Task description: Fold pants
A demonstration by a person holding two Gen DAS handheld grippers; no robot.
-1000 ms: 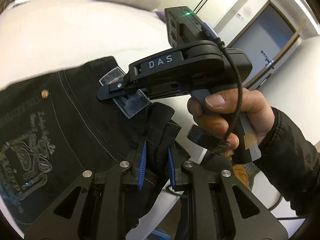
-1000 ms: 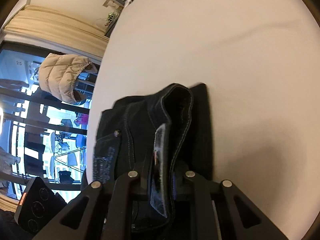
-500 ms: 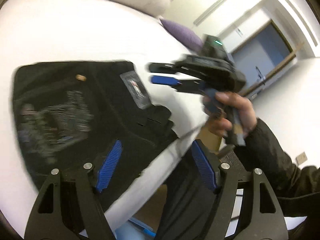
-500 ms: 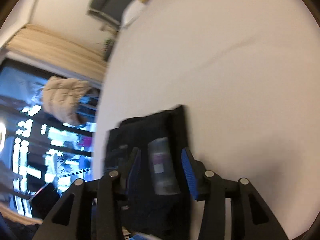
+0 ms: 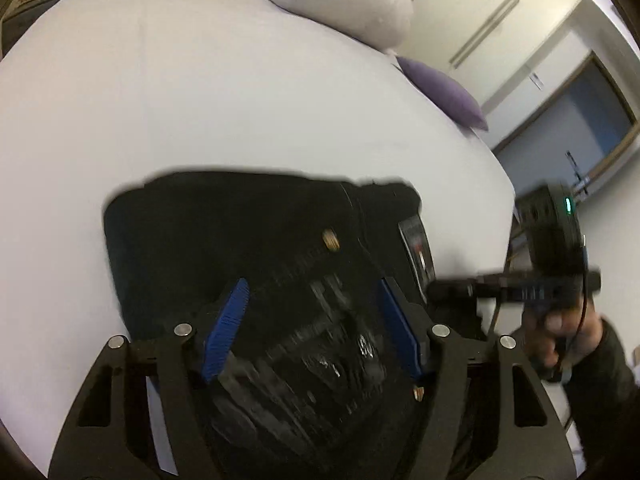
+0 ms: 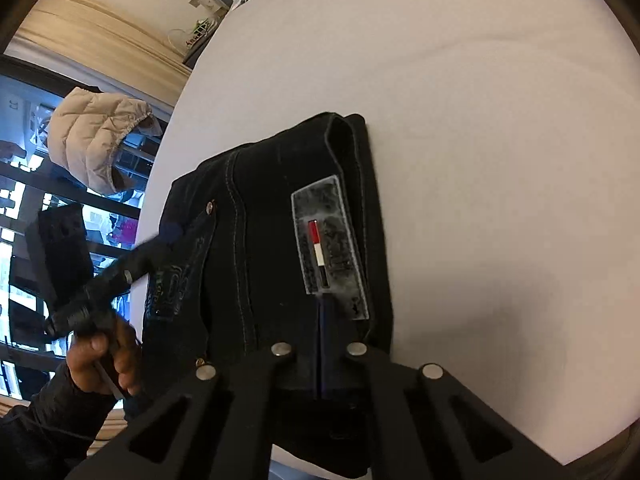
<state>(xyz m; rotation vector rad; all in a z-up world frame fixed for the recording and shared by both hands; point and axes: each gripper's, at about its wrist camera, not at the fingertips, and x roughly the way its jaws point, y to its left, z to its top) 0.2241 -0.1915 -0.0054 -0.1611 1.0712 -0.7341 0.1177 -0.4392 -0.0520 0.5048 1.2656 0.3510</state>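
The black jeans (image 5: 256,240) lie folded into a compact block near the edge of the white bed (image 5: 200,80). In the right wrist view the jeans (image 6: 272,208) show a grey waist patch (image 6: 330,240) facing up. My left gripper (image 5: 314,320) is open and empty, hovering just above the jeans with its blue pads (image 5: 226,328) spread. My right gripper (image 6: 323,320) is shut with nothing between its fingers, its tips over the lower end of the patch. It shows blurred at the right of the left wrist view (image 5: 516,286).
A grey pillow (image 5: 340,4) and a purple cushion (image 5: 444,92) lie at the bed's far end. A door (image 5: 580,120) is beyond the bed. A beige puffer jacket (image 6: 96,136) hangs by the window on the left side.
Both grippers let go of the jeans and pulled back. The left gripper opened wide and moved over the folded block. The right gripper opened, then shut empty.
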